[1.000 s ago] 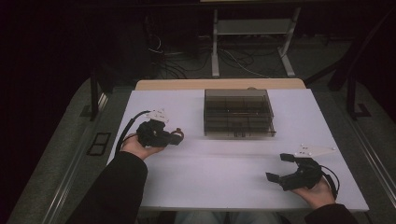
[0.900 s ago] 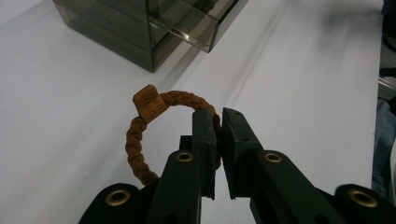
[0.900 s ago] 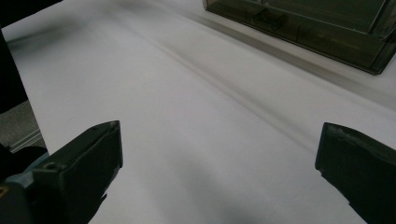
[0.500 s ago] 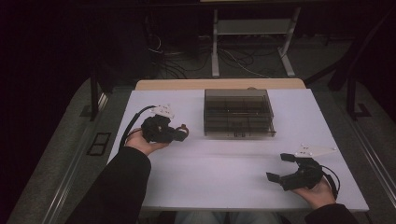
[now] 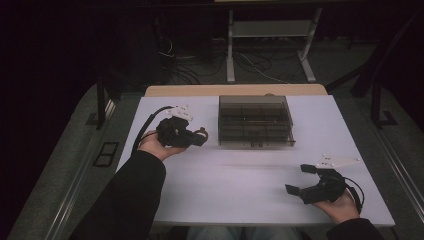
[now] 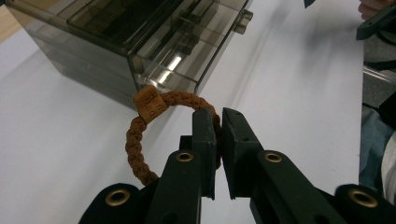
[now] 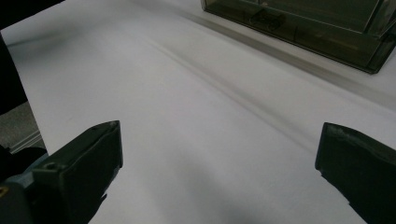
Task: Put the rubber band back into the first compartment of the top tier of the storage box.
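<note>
Centrally on a white table (image 5: 240, 185) sits a smoky clear box (image 5: 255, 121), with the left gripper (image 6: 218, 123) just left of it pinching a brown braided band (image 6: 135, 140), and the right gripper (image 5: 301, 180) well nearer the person, jaws wide apart.

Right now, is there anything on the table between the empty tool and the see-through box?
No. In the high view, bare white table lies between the right tool and the smoky box. The right gripper view shows it too.
</note>
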Tool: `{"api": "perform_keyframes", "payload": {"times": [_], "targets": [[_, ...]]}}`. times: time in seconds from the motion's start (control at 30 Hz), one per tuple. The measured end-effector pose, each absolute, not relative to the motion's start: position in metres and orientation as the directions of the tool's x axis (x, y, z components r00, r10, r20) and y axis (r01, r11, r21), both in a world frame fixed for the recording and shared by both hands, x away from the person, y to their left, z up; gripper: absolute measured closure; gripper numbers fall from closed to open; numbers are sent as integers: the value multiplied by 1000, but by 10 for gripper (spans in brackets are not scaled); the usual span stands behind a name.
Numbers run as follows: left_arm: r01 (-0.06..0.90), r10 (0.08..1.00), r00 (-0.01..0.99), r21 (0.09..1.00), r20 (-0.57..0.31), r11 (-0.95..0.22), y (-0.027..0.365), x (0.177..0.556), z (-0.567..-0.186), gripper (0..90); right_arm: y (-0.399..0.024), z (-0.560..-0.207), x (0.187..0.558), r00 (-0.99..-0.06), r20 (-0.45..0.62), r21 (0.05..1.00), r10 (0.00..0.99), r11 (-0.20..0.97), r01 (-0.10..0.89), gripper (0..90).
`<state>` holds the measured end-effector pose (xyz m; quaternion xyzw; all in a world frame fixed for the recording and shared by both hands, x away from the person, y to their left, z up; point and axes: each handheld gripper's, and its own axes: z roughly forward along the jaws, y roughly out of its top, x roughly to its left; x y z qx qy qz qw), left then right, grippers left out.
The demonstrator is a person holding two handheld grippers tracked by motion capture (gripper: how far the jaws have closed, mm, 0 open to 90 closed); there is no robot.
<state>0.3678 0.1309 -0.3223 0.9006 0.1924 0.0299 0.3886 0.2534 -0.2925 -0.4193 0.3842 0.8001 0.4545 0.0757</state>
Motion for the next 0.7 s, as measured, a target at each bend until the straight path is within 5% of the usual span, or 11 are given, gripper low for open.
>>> {"api": "perform_keyframes", "payload": {"times": [0.7], "targets": [[268,322,944,731,-71,-627,103,381,-309,827,-294,-420,254,-694,225,788,684,291,542,5]]}}
